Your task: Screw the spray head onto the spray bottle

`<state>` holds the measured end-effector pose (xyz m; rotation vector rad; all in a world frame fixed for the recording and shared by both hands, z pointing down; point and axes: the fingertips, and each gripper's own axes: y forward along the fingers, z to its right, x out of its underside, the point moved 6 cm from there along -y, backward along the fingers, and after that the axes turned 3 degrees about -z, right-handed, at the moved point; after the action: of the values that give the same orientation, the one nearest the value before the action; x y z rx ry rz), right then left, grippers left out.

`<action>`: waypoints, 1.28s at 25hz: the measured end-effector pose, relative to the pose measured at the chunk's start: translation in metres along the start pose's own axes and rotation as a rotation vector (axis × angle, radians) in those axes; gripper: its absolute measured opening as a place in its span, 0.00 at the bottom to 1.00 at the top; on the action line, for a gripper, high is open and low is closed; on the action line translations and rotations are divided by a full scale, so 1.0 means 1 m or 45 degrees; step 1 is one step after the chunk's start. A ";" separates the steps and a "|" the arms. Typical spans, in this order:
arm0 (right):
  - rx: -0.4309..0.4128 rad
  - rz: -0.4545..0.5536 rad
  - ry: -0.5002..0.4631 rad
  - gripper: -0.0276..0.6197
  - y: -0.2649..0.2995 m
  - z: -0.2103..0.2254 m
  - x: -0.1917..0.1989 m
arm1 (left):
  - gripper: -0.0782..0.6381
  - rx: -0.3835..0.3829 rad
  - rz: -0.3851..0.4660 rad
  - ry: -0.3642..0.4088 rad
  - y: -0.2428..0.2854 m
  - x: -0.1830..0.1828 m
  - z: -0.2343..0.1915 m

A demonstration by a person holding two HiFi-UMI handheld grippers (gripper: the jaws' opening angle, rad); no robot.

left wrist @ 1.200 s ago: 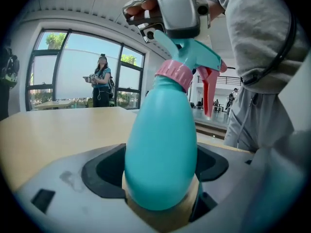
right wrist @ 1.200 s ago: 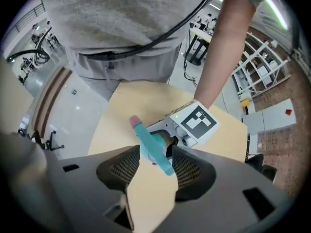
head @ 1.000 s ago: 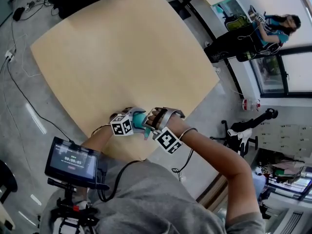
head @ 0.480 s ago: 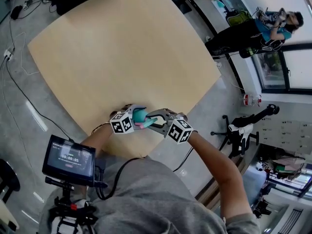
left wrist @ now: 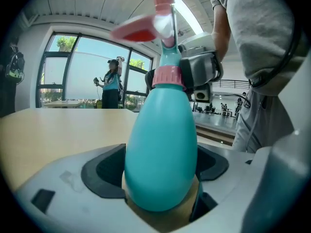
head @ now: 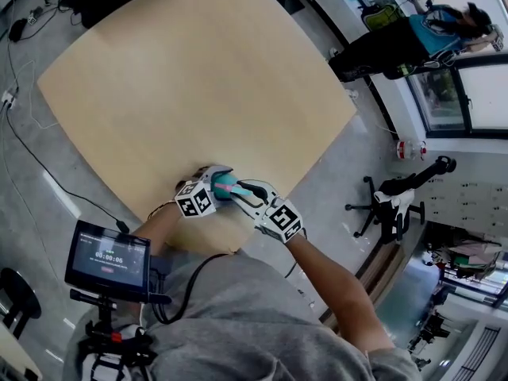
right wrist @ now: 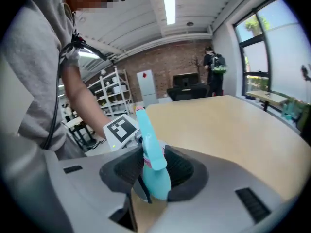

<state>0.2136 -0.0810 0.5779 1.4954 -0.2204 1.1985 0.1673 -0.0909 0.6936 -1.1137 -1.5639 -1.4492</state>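
A teal spray bottle (left wrist: 160,154) stands upright between the jaws of my left gripper (left wrist: 160,178), which is shut on its rounded body. Its pink collar (left wrist: 167,76) sits at the neck, with the pink and teal spray head (left wrist: 146,28) on top. My right gripper (right wrist: 153,176) is shut on the spray head (right wrist: 151,152) at the collar; the left gripper's marker cube (right wrist: 121,128) shows just behind. In the head view both grippers meet over the table's near edge, the left gripper (head: 210,190) and the right gripper (head: 242,192) on either side of the bottle (head: 225,186).
The wooden table (head: 198,78) stretches away beyond the grippers. A small monitor on a stand (head: 107,259) is at the lower left by the person's body. Cables (head: 32,149) lie on the floor at the left. A second person (head: 429,30) and an office chair (head: 393,209) are off to the right.
My right gripper has rolled about the spray head, and its marker cube has swung round. The left gripper and the bottle have stayed put. The camera has shifted slightly.
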 end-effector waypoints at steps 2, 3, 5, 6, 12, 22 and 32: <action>0.154 0.074 0.121 0.25 0.000 -0.005 0.005 | 0.67 -0.058 0.008 -0.026 0.000 0.001 0.001; 0.226 0.107 0.187 0.25 0.001 -0.006 0.007 | 0.67 -0.097 0.013 -0.042 0.001 0.001 0.001; 0.345 0.158 0.303 0.25 0.001 -0.007 0.009 | 0.67 -0.192 0.025 -0.081 0.002 0.001 0.000; 0.388 0.176 0.348 0.25 0.002 -0.006 0.009 | 0.67 -0.243 0.031 -0.102 0.003 0.001 -0.001; 0.399 0.058 0.234 0.26 0.008 -0.007 0.000 | 0.67 -0.372 0.045 -0.163 0.006 0.002 -0.005; -0.063 -0.372 -1.107 0.38 -0.064 -0.025 -0.053 | 0.67 -0.319 0.037 -0.149 0.015 -0.001 -0.010; -0.777 -0.953 -2.514 0.38 -0.027 -0.003 -0.049 | 0.67 -0.291 0.030 -0.138 0.026 -0.006 -0.024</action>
<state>0.2084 -0.0920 0.5235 1.4186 -1.0453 -1.1477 0.1924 -0.1153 0.6999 -1.3583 -1.4794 -1.6049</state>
